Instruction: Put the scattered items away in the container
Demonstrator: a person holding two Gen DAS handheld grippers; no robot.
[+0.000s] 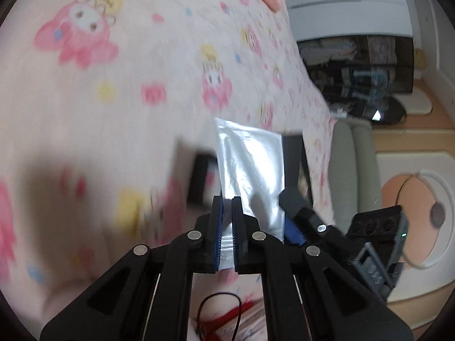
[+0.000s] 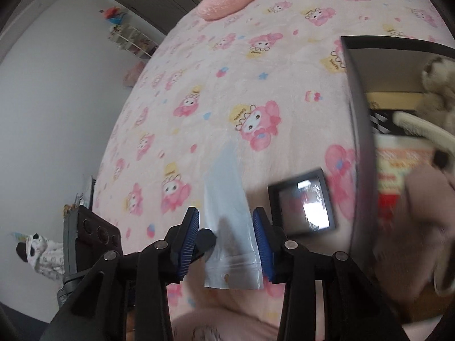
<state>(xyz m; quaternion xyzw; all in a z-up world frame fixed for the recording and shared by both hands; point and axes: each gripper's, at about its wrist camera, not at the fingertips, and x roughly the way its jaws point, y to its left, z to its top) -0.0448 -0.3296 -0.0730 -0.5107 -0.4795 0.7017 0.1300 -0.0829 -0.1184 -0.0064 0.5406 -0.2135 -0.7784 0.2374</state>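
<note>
A flat silver foil pouch (image 1: 250, 164) hangs above the pink cartoon-print blanket (image 1: 113, 99). My left gripper (image 1: 227, 201) is shut on the pouch's lower left edge. In the right wrist view the same pouch (image 2: 227, 213) sits between the blue pads of my right gripper (image 2: 226, 216), whose jaws stand apart. Its right pad is at the pouch's edge and its left pad is clear of it. The dark open box (image 2: 355, 113) stands at the right, holding a plush toy (image 2: 438, 85), a cream comb (image 2: 421, 130) and a printed book (image 2: 398, 164).
A small black-framed glossy panel (image 2: 304, 204) lies on the blanket beside the box. A pink cushion (image 2: 227, 0) rests at the blanket's far end. The bed edge drops to floor and furniture (image 1: 369, 65). A red item with a black wire (image 1: 227, 312) lies under my left gripper.
</note>
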